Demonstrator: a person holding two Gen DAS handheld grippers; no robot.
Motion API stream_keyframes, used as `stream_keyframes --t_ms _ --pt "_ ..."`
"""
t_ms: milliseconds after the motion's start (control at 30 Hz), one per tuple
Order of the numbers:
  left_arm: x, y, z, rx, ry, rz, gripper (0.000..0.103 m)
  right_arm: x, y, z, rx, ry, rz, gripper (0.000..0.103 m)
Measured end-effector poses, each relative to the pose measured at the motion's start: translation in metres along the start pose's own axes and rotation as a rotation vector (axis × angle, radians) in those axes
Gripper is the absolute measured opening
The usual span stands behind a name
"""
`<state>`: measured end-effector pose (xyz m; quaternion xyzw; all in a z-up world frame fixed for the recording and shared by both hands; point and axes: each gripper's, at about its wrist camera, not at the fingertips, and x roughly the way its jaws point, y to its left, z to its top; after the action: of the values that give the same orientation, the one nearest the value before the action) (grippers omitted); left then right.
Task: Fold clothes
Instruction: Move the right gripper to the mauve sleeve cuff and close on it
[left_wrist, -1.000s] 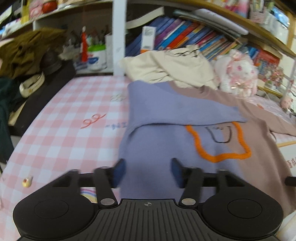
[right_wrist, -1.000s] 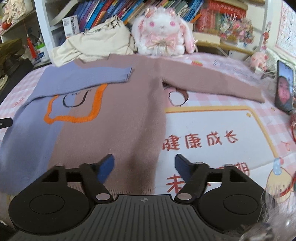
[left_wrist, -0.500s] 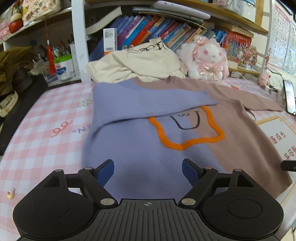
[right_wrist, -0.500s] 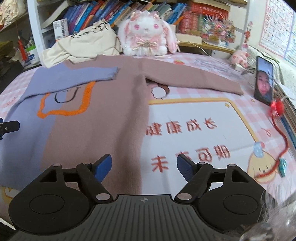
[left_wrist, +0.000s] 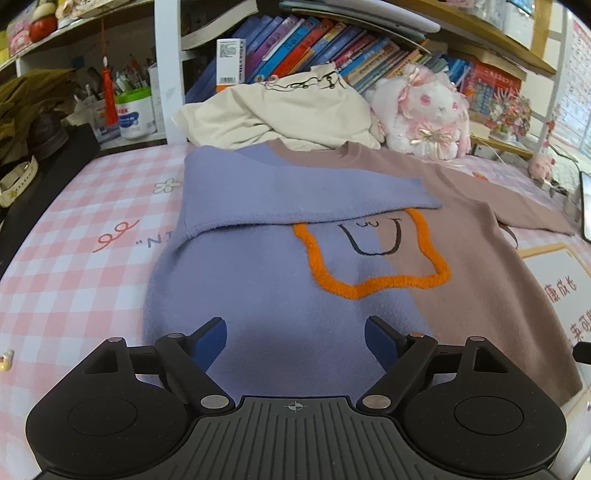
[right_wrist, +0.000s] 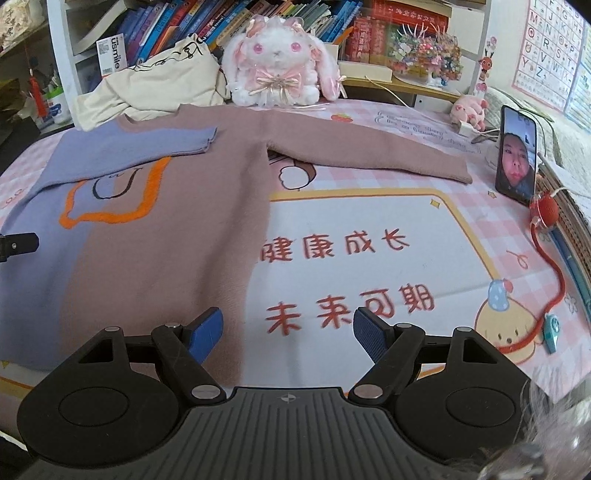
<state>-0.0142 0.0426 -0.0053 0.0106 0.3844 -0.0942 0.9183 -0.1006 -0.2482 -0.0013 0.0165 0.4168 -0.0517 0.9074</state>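
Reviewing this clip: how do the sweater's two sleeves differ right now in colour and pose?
Colour: the purple sleeve is lilac-blue, while the brown sleeve is dusty mauve-brown.
Pose: the purple sleeve is folded in across the sweater's chest, covering the top of the orange outline; the brown sleeve lies stretched out sideways on the pink mat, toward the phone.
Shared: both lie flat, and neither is in a gripper.

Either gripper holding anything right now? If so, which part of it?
Nothing is held. The left gripper hangs over the sweater, jaws apart and empty. The right gripper stands open over the sweater's side edge, gripping nothing.
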Motion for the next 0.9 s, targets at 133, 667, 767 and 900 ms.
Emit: stream_keyframes --t_ms 133,667,767,900 --pt "0.004 -0.015 0.002 -0.032 0.007 0.035 0.085 0.007 -0.022 0.006 -0.007 -0.004 0.015 0.076" --pt "0.014 -0.106 0.01 -0.07 0.072 0.182 0.085 0.046 -0.13 0.047 0.014 -0.017 0.108 0.08" --pt "0.012 -0.117 0.009 -0.086 0.063 0.21 0.085 0.054 -0.142 0.055 0.009 -0.021 0.129 0.08" --pt "0.008 -0.128 0.008 -0.124 0.046 0.23 0.085 0.063 -0.155 0.065 -0.003 -0.029 0.146 0.082"
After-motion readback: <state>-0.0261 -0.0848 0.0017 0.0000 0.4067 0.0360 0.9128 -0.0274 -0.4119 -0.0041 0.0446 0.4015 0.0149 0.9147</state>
